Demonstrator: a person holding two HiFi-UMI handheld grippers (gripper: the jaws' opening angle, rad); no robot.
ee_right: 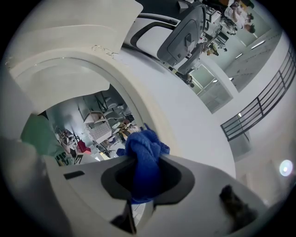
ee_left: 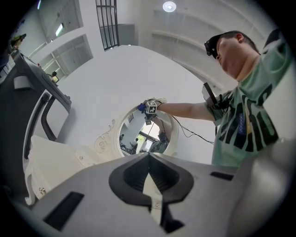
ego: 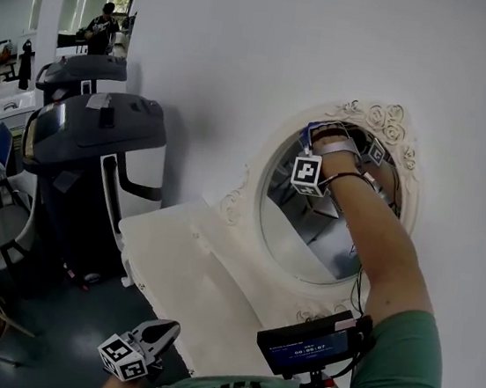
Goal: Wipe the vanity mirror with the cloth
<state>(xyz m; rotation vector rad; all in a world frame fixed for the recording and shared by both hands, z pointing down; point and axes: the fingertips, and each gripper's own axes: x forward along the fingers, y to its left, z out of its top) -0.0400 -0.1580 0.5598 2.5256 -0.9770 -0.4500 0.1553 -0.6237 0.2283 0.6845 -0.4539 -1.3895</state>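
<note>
Head view, items listed from the wearer outward, each placed against the vanity mirror (ego: 300, 232).

1. Small screen (ego: 312, 344): at the wearer's chest, below the mirror. By its look a recording accessory.
2. Left tool (ego: 162, 333): low, well below and left of the mirror. In the left gripper view its jaws are together with nothing between them. Judged parked out of the way, since wiping needs one arm only.
3. Bench (ego: 181, 260): white vanity top, directly under the mirror's lower left. Bare where visible.
4. Right tool (ee_right: 145, 159): raised on an outstretched arm to the mirror's upper part. In the right gripper view its jaws are clamped on the cloth (ee_right: 141, 143).
5. Cloth: blue and bunched, a wad standing proud of the jaw tips toward the glass, beside the inner rim of the frame (ego: 382, 118). Likely held this way so that fabric, not plastic, meets the glass. Actual contact cannot be confirmed.
6. Mirror: oval, with a cream scrolled frame, fixed to a white wall. The task is judged to be in the wiping stage, at the upper area.
7. Dark grey machine (ego: 97, 152): left of the mirror, beyond the bench.
8. Person (ego: 100, 28): far upper left of the mirror, across the room.
</note>
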